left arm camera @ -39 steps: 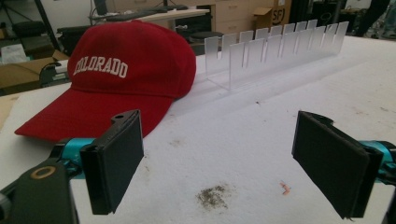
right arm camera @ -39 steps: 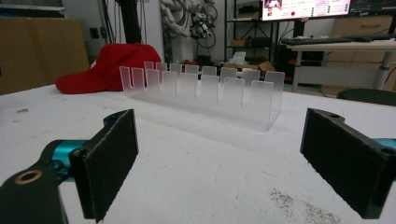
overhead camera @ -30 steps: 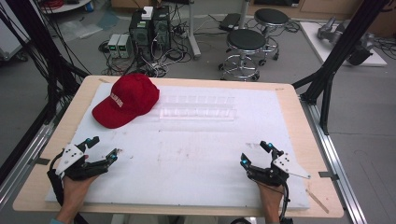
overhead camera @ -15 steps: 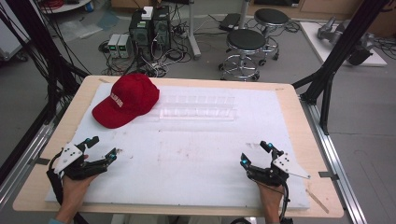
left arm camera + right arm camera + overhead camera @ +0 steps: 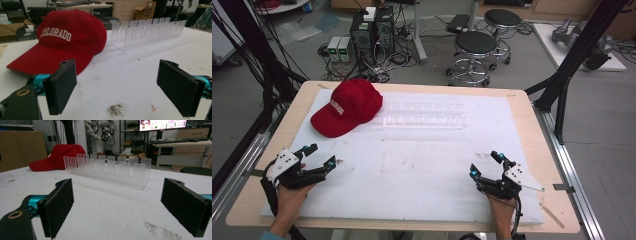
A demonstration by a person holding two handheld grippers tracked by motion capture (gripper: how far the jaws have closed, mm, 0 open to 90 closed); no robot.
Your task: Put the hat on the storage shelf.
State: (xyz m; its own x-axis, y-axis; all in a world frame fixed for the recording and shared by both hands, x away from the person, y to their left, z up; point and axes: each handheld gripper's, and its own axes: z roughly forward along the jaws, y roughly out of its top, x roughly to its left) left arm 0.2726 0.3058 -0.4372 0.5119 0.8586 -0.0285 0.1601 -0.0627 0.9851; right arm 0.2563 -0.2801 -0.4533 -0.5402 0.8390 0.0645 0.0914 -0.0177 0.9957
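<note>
White foam sheet (image 5: pixel 422 170) covers a wooden table (image 5: pixel 542 150); grey floor beyond, with two stools (image 5: pixel 477 50) and computer towers (image 5: pixel 372 27) amid cables. Red cap (image 5: pixel 348 106) lettered COLORADO sits at the far left of the sheet, just beside a clear slotted acrylic rack (image 5: pixel 423 115) — the two look close, contact not discernible. Left gripper (image 5: pixel 318 159) and right gripper (image 5: pixel 486 164) rest near the front corners, well apart, jaws spread wide, holding nothing. Dark smudges (image 5: pixel 116 110) mark the foam. The rack's outline is faint from above.
</note>
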